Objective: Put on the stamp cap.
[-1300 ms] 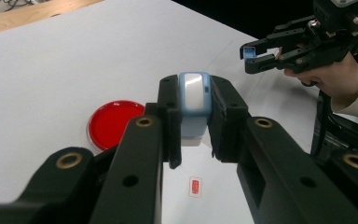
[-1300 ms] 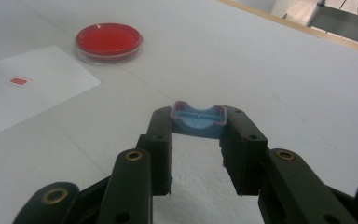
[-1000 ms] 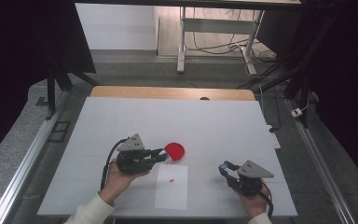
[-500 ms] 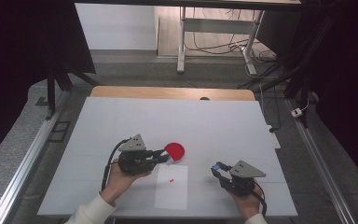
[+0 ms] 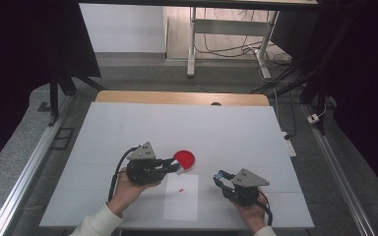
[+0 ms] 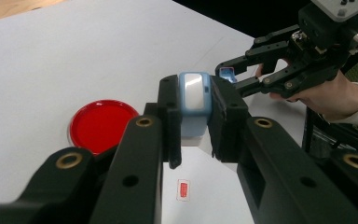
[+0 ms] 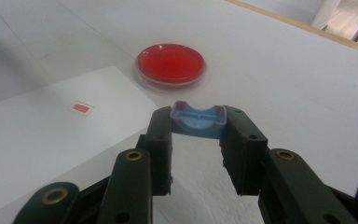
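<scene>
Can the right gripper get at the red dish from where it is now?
Probably not to grip it: the right gripper is already shut on a small blue piece. The table between it and the red dish looks bare, so the approach itself seems free.

One red dish (image 5: 184, 158), one white paper sheet (image 5: 181, 197), two small blue pieces (image 6: 194, 93) (image 7: 198, 120), two grippers (image 5: 170, 163) (image 5: 220, 177)

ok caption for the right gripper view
Right gripper clamps a small blue piece above white paper, red dish beyond.
</scene>
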Available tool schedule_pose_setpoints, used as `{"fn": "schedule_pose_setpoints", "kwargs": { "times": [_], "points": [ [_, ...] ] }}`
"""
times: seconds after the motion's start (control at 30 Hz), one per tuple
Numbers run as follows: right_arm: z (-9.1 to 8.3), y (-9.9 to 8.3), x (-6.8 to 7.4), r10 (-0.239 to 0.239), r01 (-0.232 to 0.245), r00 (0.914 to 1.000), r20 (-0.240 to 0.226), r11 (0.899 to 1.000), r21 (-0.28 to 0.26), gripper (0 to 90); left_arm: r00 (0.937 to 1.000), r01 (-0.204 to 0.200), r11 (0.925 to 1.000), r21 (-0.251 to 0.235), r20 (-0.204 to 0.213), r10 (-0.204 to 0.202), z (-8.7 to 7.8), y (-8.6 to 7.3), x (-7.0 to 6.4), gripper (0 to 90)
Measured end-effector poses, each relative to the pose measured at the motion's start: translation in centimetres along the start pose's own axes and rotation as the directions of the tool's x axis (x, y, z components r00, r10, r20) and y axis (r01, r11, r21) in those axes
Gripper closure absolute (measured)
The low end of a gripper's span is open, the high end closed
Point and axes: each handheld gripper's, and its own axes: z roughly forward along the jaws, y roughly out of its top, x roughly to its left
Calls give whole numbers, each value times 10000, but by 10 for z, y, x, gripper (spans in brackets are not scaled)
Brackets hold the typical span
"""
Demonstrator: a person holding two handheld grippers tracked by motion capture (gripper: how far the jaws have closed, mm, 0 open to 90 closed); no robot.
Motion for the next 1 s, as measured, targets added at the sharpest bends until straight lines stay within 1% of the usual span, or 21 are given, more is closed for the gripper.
{"fn": "schedule_pose_setpoints", "kwargs": {
  "times": [0.1,0.53,0.63,1.0],
  "points": [
    [4,1,4,-86,86,9999,-77,10000,-15,641,10000,-1,10000,15,22,0,1,0,0,755],
    [17,8,18,-135,133,9991,-390,9999,-32,641,9999,-24,10000,24,104,23,5,1,-2,755],
    [20,9,20,-43,39,9986,-518,10000,-79,641,9999,-44,10000,37,116,43,6,1,-3,756],
    [25,12,27,-210,205,9982,-570,9997,-94,641,9998,-86,9999,87,153,84,7,1,-4,755]
  ]
}}
